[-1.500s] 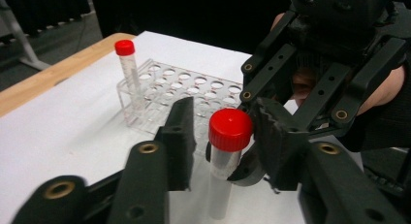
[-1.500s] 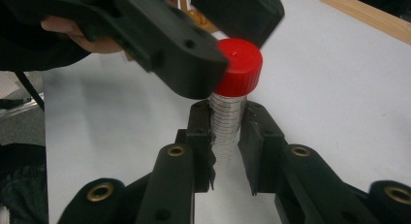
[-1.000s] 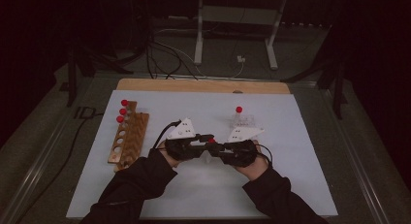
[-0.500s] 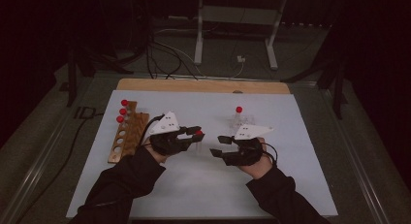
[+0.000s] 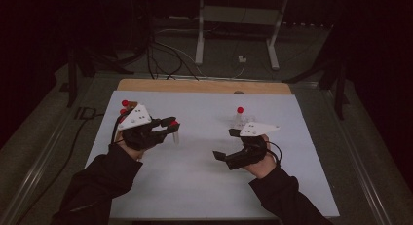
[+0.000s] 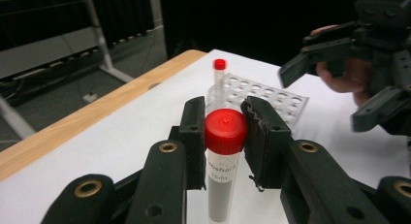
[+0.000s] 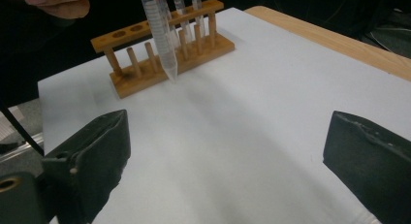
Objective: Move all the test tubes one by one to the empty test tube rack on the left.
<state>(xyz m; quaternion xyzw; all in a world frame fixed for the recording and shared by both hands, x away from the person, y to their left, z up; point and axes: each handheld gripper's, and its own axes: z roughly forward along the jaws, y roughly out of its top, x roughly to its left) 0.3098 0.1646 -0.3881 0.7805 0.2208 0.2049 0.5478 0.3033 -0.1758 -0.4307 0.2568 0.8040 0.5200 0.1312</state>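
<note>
Your left gripper (image 5: 168,126) has carried the red-capped tube (image 6: 224,161) toward the desk's left edge, fingers clamped at its cap; your right gripper (image 5: 225,144), fingers just spread, holds nothing.

Dim room, lit table.
White table top (image 5: 204,186) with a wooden far edge (image 5: 204,85); grey floor (image 5: 302,54) beyond, dark cables (image 5: 160,59), a pale metal stand (image 5: 234,20), black surroundings.

A white sheet (image 5: 195,181) covers a wooden table (image 5: 204,85) whose far edge stays bare. Behind it, cables (image 5: 170,49) trail over the floor beside a grey metal stand (image 5: 234,20).
</note>
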